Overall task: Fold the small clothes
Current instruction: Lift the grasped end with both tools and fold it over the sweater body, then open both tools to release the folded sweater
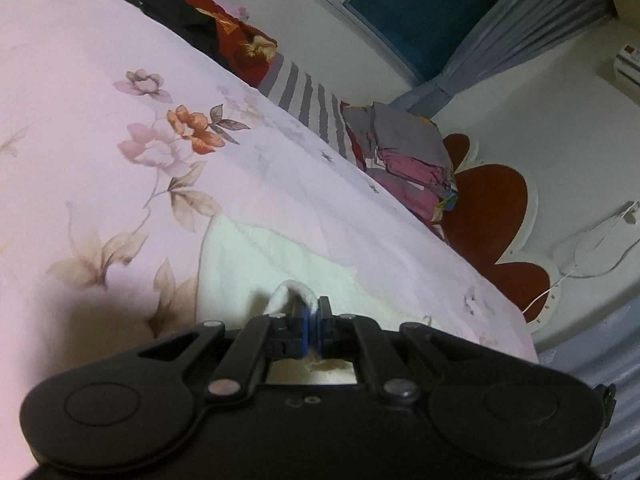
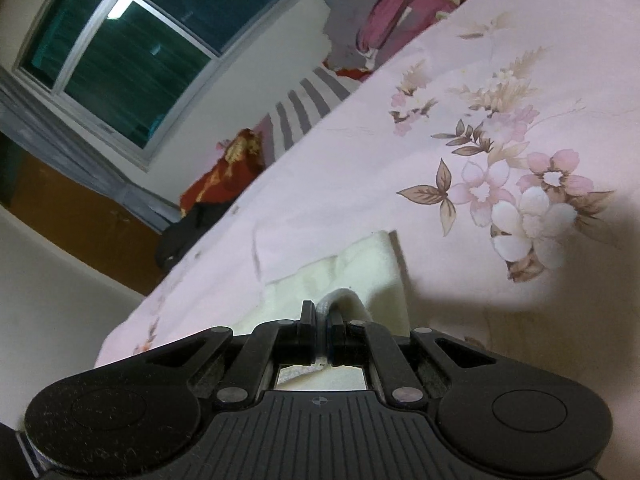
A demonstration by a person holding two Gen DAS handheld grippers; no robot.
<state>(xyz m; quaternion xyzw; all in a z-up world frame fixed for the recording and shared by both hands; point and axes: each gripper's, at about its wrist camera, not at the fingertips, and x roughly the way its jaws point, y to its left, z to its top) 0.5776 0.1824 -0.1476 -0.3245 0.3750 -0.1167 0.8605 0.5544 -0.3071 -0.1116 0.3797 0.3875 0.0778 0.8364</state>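
Note:
A cream-white small garment [image 1: 280, 264] lies on the pink flowered bedsheet [image 1: 80, 100]. My left gripper [image 1: 313, 312] is shut on a pinched edge of it, and a loop of the fabric bulges out just above the fingertips. The right wrist view shows the same cream garment [image 2: 360, 268] with a straight edge at its right side. There my right gripper [image 2: 320, 316] is shut on another bunched edge of it. Both grippers hang low over the sheet [image 2: 480, 80], and most of the cloth below them is hidden by the gripper bodies.
A pile of grey and pink clothes [image 1: 408, 152] sits at the bed's far edge, beside a striped cloth [image 1: 308, 96], a red patterned cloth [image 1: 240, 40] and a black garment [image 1: 168, 4]. A red headboard [image 1: 492, 216], a wall, a window [image 2: 132, 48] and curtains lie beyond.

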